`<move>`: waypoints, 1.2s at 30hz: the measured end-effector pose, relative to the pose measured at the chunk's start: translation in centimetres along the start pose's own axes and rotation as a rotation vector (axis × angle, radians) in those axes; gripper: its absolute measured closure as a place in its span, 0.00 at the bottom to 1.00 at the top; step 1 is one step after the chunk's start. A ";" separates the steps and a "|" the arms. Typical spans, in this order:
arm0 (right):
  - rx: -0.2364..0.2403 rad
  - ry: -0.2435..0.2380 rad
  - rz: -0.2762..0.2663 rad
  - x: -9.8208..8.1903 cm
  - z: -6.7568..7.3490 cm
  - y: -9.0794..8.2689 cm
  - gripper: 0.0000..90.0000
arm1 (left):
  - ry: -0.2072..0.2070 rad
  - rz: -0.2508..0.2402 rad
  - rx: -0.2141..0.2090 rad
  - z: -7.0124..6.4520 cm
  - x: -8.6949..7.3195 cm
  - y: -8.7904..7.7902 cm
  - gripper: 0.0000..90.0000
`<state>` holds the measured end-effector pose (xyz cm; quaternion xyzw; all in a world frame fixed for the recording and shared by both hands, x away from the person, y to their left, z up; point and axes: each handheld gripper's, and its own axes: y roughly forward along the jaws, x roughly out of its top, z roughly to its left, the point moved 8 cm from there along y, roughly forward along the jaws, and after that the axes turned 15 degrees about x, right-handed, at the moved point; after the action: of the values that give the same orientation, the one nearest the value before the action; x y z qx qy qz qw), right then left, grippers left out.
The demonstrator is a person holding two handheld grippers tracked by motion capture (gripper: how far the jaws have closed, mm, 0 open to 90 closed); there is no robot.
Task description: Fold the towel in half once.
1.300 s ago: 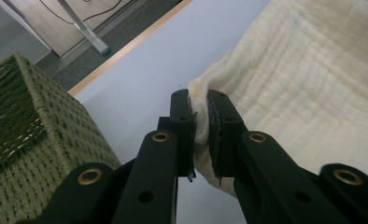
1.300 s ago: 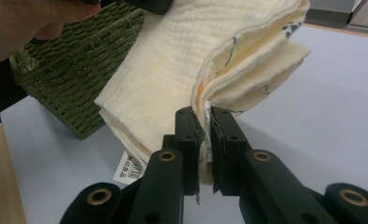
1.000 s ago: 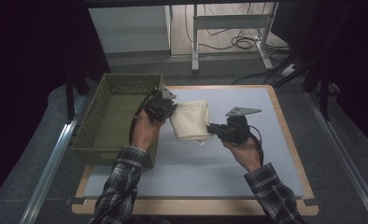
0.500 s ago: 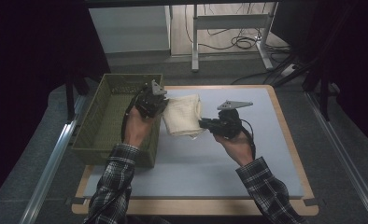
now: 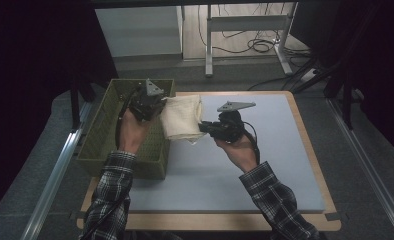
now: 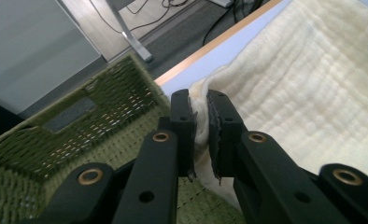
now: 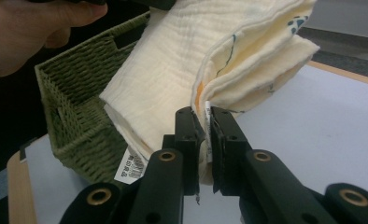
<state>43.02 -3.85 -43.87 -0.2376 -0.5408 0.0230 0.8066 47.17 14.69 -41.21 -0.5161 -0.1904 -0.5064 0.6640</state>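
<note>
We hold the folded cream cloth (image 5: 181, 118) aloft by the green wicker basket (image 5: 101, 135), left gripper (image 6: 200, 122) and right gripper (image 7: 203, 140) each clamped on an edge, forearms angled inward.

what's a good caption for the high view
Both tongs, left and right, carry a folded cream cloth toward a green basket.

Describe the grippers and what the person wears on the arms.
Both the left gripper and the right gripper are black with two flat jaws, brass-coloured pivot pins, a grey three-cornered plate on top and a trailing black cable. The sleeves are dark plaid with light lines.
</note>
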 end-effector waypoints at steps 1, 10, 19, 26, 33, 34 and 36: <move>0.003 0.002 0.001 0.1 0.1 0.2 0.91 | 0.000 0.004 0.005 0.3 -0.2 0.0 0.91; 0.019 -0.008 0.005 0.8 1.0 2.6 0.91 | -0.017 0.017 0.032 2.1 -1.2 -0.2 0.91; 0.032 -0.004 0.012 1.2 1.3 5.2 0.91 | -0.034 0.040 0.057 3.9 -2.7 -0.1 0.91; 0.048 0.003 0.022 1.4 1.7 7.5 0.91 | -0.047 0.056 0.078 5.6 -3.9 -0.3 0.91; 0.061 -0.006 0.046 1.6 2.5 10.2 0.91 | -0.059 0.084 0.102 7.5 -5.4 -0.1 0.91; 0.063 -0.007 0.049 1.6 2.7 10.7 0.91 | -0.058 0.090 0.104 7.8 -5.7 -0.1 0.91; 0.068 -0.008 0.059 1.6 3.0 11.6 0.91 | -0.062 0.099 0.109 8.3 -6.2 0.1 0.91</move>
<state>43.58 7.98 -46.31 -0.2258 -0.5357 0.0663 0.8109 46.88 24.92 -42.81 -0.5036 -0.2125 -0.4457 0.7090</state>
